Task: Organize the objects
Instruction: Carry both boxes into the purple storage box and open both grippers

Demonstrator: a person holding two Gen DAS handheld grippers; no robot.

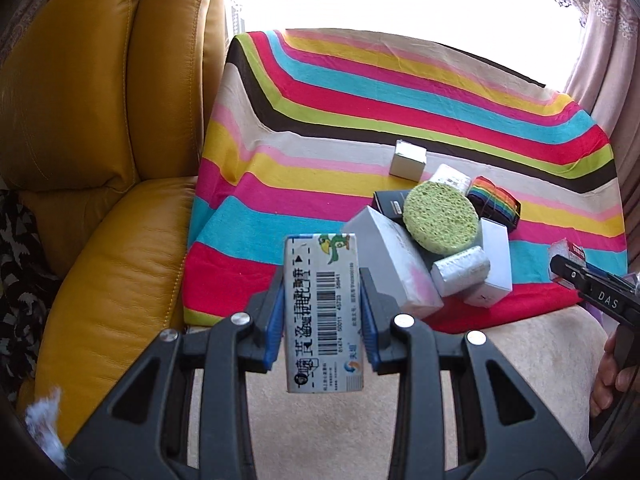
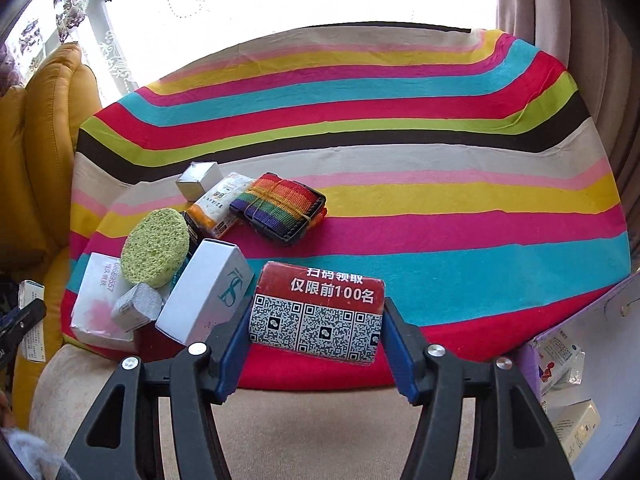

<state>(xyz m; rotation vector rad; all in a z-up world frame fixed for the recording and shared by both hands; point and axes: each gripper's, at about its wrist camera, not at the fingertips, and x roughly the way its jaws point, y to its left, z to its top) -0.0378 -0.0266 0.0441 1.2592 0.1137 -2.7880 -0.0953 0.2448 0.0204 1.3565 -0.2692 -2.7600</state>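
My left gripper (image 1: 322, 292) is shut on a white barcode packet (image 1: 322, 312) with a green parrot print, held above the front edge of the striped cloth (image 1: 360, 92). My right gripper (image 2: 316, 320) is shut on a red QR-code packet (image 2: 320, 312), held over the cloth's front edge (image 2: 400, 220). A pile lies on the cloth: a green round sponge (image 1: 440, 218) (image 2: 156, 246), white boxes (image 1: 394, 264) (image 2: 208, 296), a silver wrapped block (image 1: 460, 270) (image 2: 136, 306), a rainbow strap (image 1: 494, 200) (image 2: 280, 206) and a small silver box (image 1: 408, 158) (image 2: 198, 180).
A yellow leather armchair (image 1: 100, 140) stands to the left of the cloth. A purple-edged box (image 2: 580, 360) holding packets sits at the right in the right wrist view. Curtains (image 2: 560, 8) hang at the back right. My right gripper also shows at the right edge of the left wrist view (image 1: 592, 288).
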